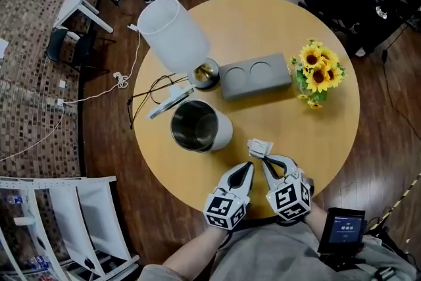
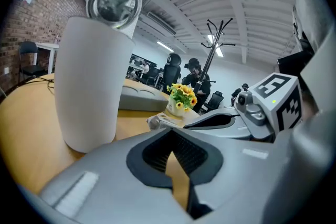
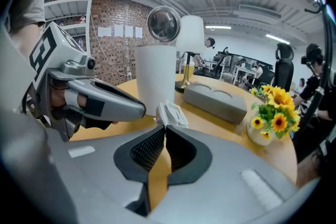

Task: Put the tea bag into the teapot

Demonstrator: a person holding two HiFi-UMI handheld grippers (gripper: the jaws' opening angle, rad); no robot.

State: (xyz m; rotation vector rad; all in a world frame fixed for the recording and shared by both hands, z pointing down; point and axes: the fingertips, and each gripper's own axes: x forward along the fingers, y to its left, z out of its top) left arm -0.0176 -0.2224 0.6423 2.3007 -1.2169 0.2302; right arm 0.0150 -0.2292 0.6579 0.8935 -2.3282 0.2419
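The teapot (image 1: 194,126) is a white cylinder with a steel inside, standing on the round wooden table (image 1: 329,135) with its mirrored lid (image 1: 170,102) tipped open. My right gripper (image 1: 265,160) is shut on a small white tea bag (image 1: 259,149), low over the table's near edge, to the right of the pot. In the right gripper view the tea bag (image 3: 170,114) sticks out past the closed tips (image 3: 164,127), with the teapot (image 3: 156,78) beyond it. My left gripper (image 1: 248,168) is shut and empty, close beside the right one. The left gripper view shows the teapot (image 2: 89,86) at left.
Behind the pot are a grey tray (image 1: 255,77) with two round hollows, a white-shaded lamp (image 1: 172,33) and a black cable (image 1: 148,92). A vase of sunflowers (image 1: 318,72) stands at the right. A phone (image 1: 341,229) sits by my right forearm.
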